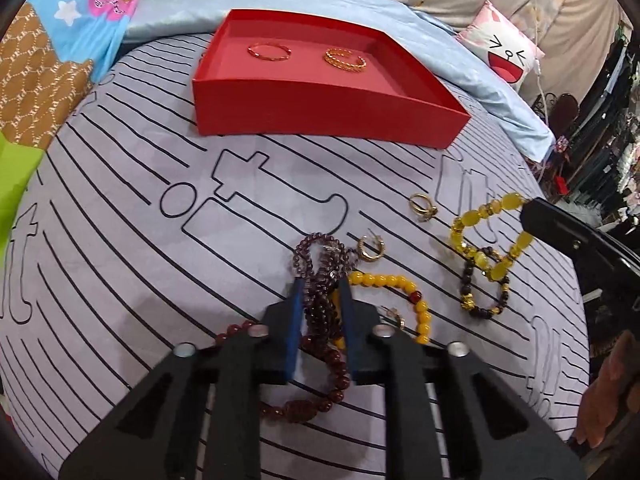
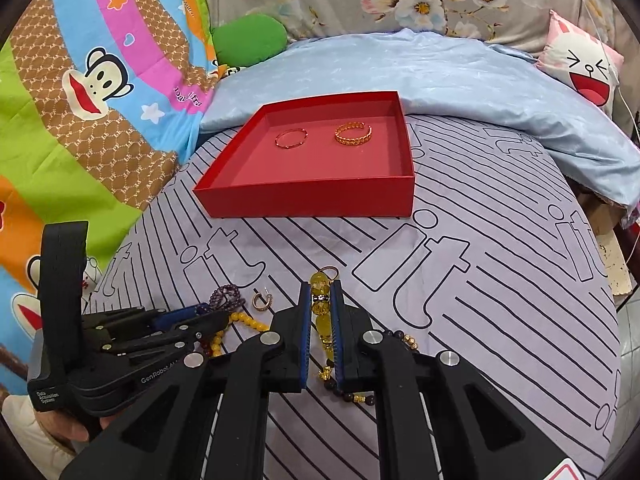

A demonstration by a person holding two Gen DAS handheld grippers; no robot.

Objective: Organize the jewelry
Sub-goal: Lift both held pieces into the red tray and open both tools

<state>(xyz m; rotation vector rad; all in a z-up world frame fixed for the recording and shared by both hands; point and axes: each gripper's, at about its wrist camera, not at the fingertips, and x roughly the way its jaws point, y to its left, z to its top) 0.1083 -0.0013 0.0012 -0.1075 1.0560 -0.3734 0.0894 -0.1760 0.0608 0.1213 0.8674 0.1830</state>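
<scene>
A red tray sits on the grey striped bedsheet and holds a thin red-gold bangle and a gold chain bangle. It also shows in the right wrist view. My left gripper is shut on a purple bead bracelet, low on the sheet. My right gripper is shut on a yellow bead bracelet, which also shows in the left wrist view. Loose on the sheet lie a dark red bracelet, an amber bracelet, a dark bead bracelet, a gold ring and a hoop earring.
A light blue pillow lies behind the tray. A colourful cartoon quilt rises on the left. A cartoon cushion sits at the far right. The bed edge drops off at the right.
</scene>
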